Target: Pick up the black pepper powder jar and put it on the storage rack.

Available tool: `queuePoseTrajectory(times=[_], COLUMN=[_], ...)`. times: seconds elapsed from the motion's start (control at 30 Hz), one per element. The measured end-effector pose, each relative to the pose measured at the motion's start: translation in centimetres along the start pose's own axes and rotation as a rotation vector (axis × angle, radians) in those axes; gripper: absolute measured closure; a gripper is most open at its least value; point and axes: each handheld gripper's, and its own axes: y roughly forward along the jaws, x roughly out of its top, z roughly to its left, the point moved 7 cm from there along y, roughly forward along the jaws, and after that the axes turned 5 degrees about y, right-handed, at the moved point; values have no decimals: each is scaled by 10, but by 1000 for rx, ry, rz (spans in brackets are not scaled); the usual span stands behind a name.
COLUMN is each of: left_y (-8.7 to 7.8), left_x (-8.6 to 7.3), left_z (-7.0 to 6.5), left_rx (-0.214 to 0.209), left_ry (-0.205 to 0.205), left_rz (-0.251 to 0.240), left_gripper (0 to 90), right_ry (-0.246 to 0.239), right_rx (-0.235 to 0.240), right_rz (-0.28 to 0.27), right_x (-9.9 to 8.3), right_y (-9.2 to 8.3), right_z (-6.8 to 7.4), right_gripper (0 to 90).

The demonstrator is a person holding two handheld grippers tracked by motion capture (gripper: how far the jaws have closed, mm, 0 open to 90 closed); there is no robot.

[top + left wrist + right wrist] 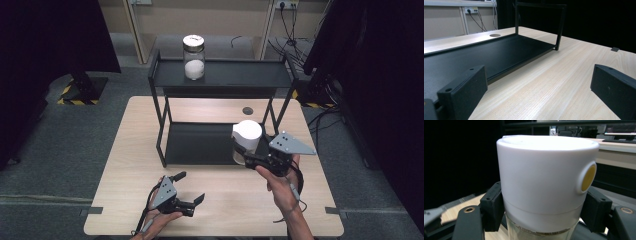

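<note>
The pale wooden counter (215, 200) lies bare in front of the black metal two-tier shelf rack (220, 75), with free room along its near edge; the rack's lower tier (499, 52) is open. A white-capped clear jar (246, 142) sits at that tier's right front corner, its base hidden; the right gripper (250, 159) clamps it below the cap. A second, silver-lidded glass jar (193, 56) stands on the top tier. The left gripper (192, 187) hovers before the rack, jaws wide, empty.

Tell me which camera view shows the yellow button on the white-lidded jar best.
The right gripper view. There the yellow button sits large and close on the side of the jar's white lid, which the right gripper grips from both sides. In the high view the jar is small, seen from above, with no button visible.
</note>
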Motion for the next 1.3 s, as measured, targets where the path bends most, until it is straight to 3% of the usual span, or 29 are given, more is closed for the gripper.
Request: queuePoseTrajectory(times=[0.37,0.77,1.3], left_y=[0,0,0], left_x=[0,-1,-2], left_z=[0,1,3], left_rx=[1,3,7], left_ry=[-3,-7,-20], left_rz=[-1,3,5], left_gripper=[2,2,2], right_ry=[-4,-18,14], right_rx=[11,-11,5], right_rz=[-3,-16,-4], right_x=[46,93,144], right_y=[14,27,46], right_z=[-2,-3,-4], right_gripper=[308,308,308])
